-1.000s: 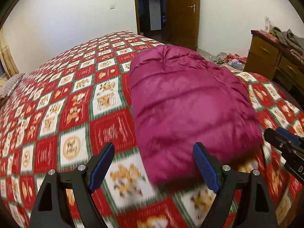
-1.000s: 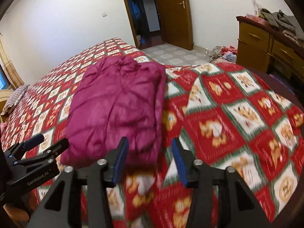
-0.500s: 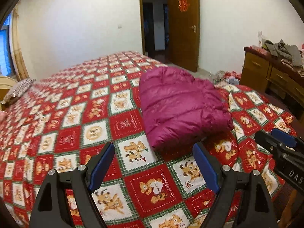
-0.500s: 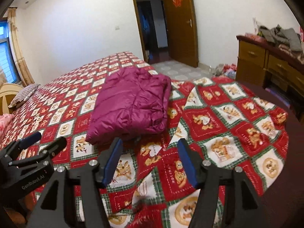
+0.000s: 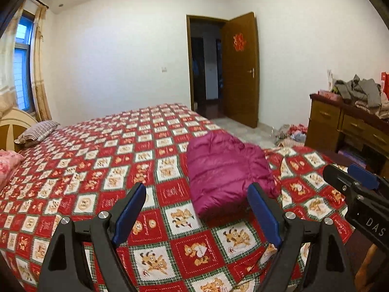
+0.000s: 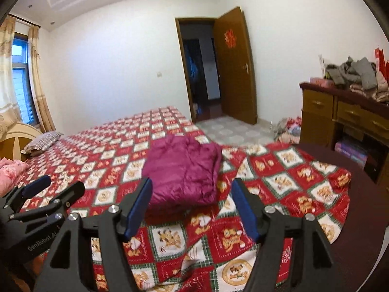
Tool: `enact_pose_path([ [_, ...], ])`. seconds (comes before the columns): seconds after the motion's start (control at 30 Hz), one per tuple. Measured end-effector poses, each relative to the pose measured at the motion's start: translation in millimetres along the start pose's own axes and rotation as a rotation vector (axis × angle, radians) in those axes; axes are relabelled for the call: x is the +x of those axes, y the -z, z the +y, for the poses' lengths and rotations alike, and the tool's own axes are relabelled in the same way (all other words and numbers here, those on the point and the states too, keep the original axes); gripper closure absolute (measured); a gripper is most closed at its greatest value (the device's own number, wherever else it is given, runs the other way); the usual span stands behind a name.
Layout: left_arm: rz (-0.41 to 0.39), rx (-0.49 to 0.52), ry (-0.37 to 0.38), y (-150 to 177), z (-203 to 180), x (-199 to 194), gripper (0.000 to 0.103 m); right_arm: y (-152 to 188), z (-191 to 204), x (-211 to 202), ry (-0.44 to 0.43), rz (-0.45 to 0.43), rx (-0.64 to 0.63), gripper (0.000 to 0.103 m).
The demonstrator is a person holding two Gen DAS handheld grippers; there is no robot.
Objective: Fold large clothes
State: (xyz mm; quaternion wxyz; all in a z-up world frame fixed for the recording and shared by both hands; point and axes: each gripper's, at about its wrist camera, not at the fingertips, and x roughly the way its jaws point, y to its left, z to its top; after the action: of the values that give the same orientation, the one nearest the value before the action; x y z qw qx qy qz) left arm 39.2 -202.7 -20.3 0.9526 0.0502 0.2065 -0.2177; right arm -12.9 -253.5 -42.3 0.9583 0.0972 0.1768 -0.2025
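Bed (image 5: 102,170) with red patchwork quilt: folded magenta puffer jacket (image 5: 226,170) released; left tongs (image 5: 197,209) open, right tongs (image 6: 192,204) just opened, empty. Folding judged finished; next garment needed.

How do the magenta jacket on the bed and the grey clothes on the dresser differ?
The magenta puffer jacket is folded into one compact bundle; the grey clothes lie in a loose, crumpled heap. The jacket sits on the red patterned bedspread near the bed's foot; the heap sits on top of the wooden dresser by the wall. The jacket is one quilted piece; the heap looks like several pieces. Neither is touched by a gripper.
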Motion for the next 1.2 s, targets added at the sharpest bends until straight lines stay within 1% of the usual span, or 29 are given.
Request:
enact_pose_path([
  [0.13,-0.039,-0.019,-0.012,-6.9,4.4,-11.9,0.012,-8.8,9.6,-15.3,-0.018,-0.058,-0.018,0.027],
  [0.3,-0.087,-0.051,-0.025,-11.4,10.2,-25.8,0.011,-10.9,17.2,-27.5,-0.029,-0.111,-0.048,0.027],
  [0.57,-0.151,-0.059,-0.026,-17.5,13.3,-45.8,0.010,-13.7,21.8,-41.3,-0.028,-0.174,-0.061,0.025],
  [0.77,-0.158,-0.054,-0.018,-20.3,12.0,-50.6,0.009,-16.2,19.2,-44.1,-0.027,-0.192,-0.055,0.025],
  [1.2,-0.146,-0.049,-0.036,-18.2,8.8,-50.4,0.009,-16.2,13.6,-39.8,-0.026,-0.172,-0.041,0.025],
])
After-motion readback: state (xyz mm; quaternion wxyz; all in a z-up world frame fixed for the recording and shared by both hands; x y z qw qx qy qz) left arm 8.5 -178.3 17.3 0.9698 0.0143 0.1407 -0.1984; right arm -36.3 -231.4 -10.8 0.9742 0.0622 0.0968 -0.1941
